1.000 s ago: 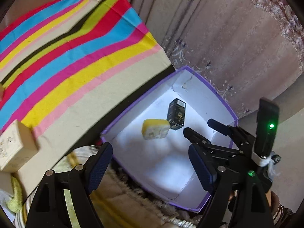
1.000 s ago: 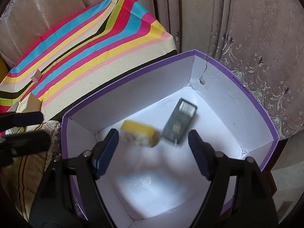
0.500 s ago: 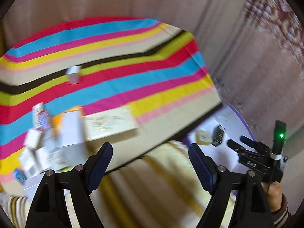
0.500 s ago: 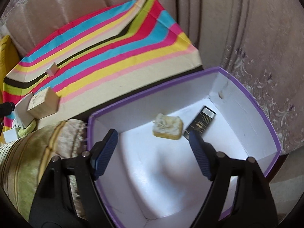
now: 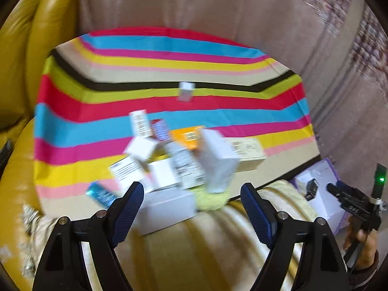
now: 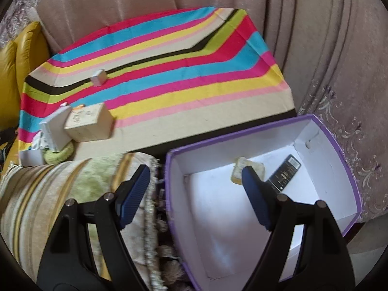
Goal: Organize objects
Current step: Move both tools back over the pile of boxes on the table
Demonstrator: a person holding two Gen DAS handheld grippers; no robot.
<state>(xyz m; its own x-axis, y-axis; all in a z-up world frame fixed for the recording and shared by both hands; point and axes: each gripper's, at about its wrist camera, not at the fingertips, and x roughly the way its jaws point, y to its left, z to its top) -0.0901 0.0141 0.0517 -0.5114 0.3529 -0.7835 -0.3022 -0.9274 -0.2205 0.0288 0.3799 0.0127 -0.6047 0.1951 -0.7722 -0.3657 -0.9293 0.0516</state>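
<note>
A: In the left wrist view our left claw (image 5: 191, 206) stands released, both blue pads wide apart with nothing between them. Above it, at the centre of the frame, a blurred pile of small boxes (image 5: 177, 160) sits on the striped desk (image 5: 169, 55).

B: We also see one small white box (image 5: 186, 91) alone higher up, on the dark stripe, well apart from the pile. A green cloth (image 5: 211, 200) lies at the pile's lower edge, just beside a flat white box (image 5: 167, 209).

A: At the right edge of that frame our right claw (image 5: 339, 190) shows in a hand (image 5: 363, 242), over the purple box (image 5: 329, 167).

B: In the right wrist view the right claw (image 6: 194, 194) is released too, nothing gripped. Its right pad overlaps the purple box (image 6: 339, 150), lower right of the frame.

A: Inside that box lie a yellow sponge (image 6: 252, 167) and a black packet (image 6: 285, 173), just beside each other near the far wall.

B: The left pad hangs over a striped cushion (image 6: 60, 194). On the desk (image 6: 169, 77), at the left, a tan box (image 6: 88, 122) sits beside a white one (image 6: 54, 127).
</note>
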